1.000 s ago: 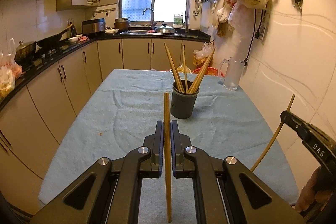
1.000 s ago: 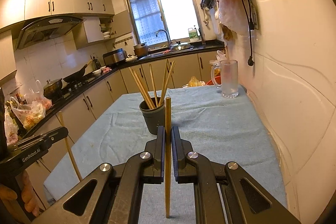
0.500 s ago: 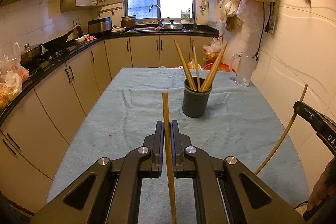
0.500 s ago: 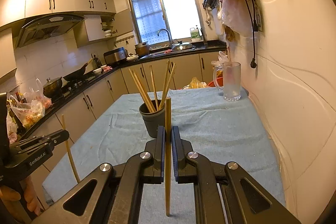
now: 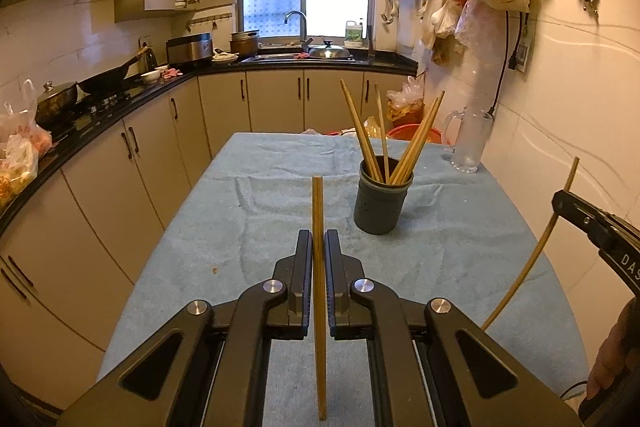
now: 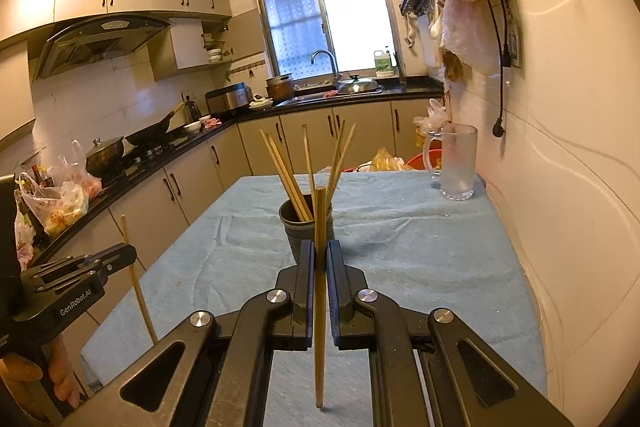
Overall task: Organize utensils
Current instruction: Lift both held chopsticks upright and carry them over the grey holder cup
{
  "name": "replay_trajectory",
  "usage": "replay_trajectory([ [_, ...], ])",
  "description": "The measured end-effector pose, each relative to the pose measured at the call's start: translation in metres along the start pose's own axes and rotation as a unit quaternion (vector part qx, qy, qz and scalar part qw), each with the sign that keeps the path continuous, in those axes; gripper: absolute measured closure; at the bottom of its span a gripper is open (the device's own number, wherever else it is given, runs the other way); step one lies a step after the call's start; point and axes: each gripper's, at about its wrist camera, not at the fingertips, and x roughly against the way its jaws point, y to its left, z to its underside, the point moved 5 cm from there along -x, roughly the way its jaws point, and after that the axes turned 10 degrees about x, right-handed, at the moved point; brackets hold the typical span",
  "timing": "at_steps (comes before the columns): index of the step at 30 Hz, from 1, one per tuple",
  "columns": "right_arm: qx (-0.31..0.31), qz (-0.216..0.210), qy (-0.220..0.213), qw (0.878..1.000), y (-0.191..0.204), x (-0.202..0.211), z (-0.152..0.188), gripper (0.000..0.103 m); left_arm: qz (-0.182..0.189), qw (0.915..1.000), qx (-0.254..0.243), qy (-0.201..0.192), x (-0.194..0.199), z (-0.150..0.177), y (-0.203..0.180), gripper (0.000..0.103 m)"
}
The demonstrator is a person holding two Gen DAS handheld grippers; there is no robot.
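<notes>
Left gripper (image 5: 318, 247) fingers clamped on one upright wooden chopstick (image 5: 318, 211). Right gripper (image 6: 319, 257) fingers clamped on a second wooden chopstick (image 6: 319, 215), also upright. Both hover over the near part of the table with the light-blue cloth (image 5: 256, 211). Dark grey round holder cup (image 5: 381, 203) with more chopsticks stands mid-table; frosted glass mug (image 5: 468, 143) far right.

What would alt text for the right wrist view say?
The right gripper is shut on an upright chopstick above a blue-clothed table. Just ahead stands a grey cup of chopsticks. At left, the left gripper holds another chopstick.
</notes>
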Motion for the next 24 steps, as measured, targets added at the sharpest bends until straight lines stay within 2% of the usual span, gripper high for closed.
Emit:
replay_trajectory([
  [17,0.009,-0.006,-0.001,1.000,0.009,-0.024,-0.026,0.096,0.027,0.9993,-0.023,0.015,-0.019,-0.025,-0.004,0.098],
  [24,0.019,-0.002,-0.006,1.000,0.009,-0.035,-0.042,0.096,0.057,0.9975,-0.042,0.011,-0.018,-0.046,-0.013,0.098],
])
